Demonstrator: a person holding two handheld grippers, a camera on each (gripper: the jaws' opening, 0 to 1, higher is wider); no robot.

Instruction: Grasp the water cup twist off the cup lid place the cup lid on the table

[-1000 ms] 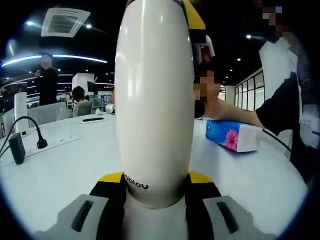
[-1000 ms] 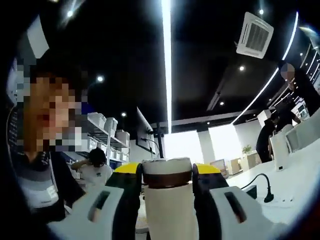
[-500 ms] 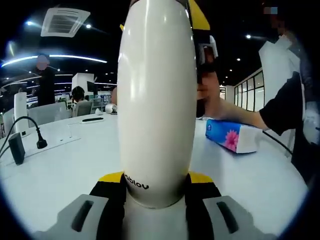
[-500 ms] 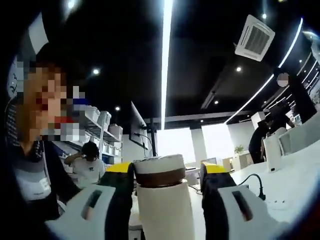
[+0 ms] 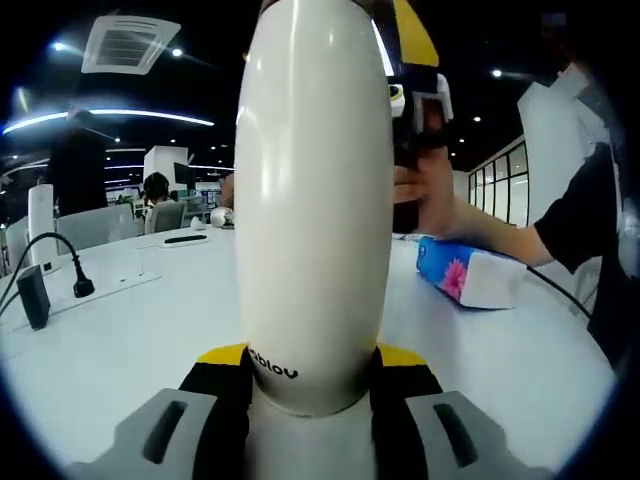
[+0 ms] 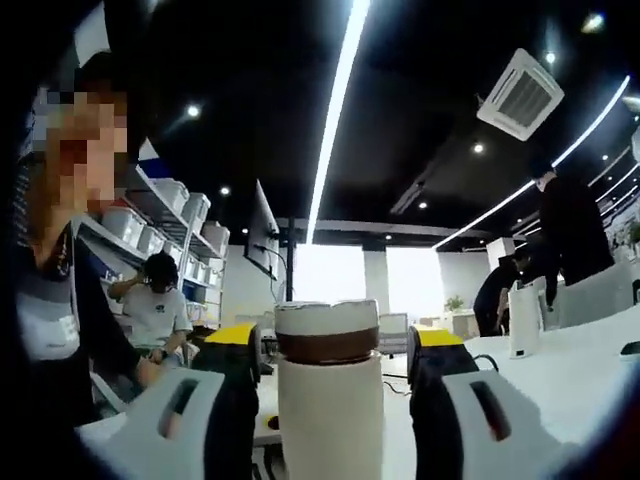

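The white water cup (image 5: 315, 200) was held upright above the table (image 5: 110, 340), clamped low down by the left gripper (image 5: 312, 375). The cup lid (image 6: 327, 330) sat between the parted jaws of the right gripper (image 6: 330, 365), clear of both.

Left gripper view: water cup (image 5: 312, 200) runs off the top edge, so its upper end can't be seen, and it hides most of the right gripper (image 5: 412, 70) behind it. Right gripper view: cup lid (image 6: 326, 331) sits btwn the jaws; contact can't be told. Cup bottom cut off.
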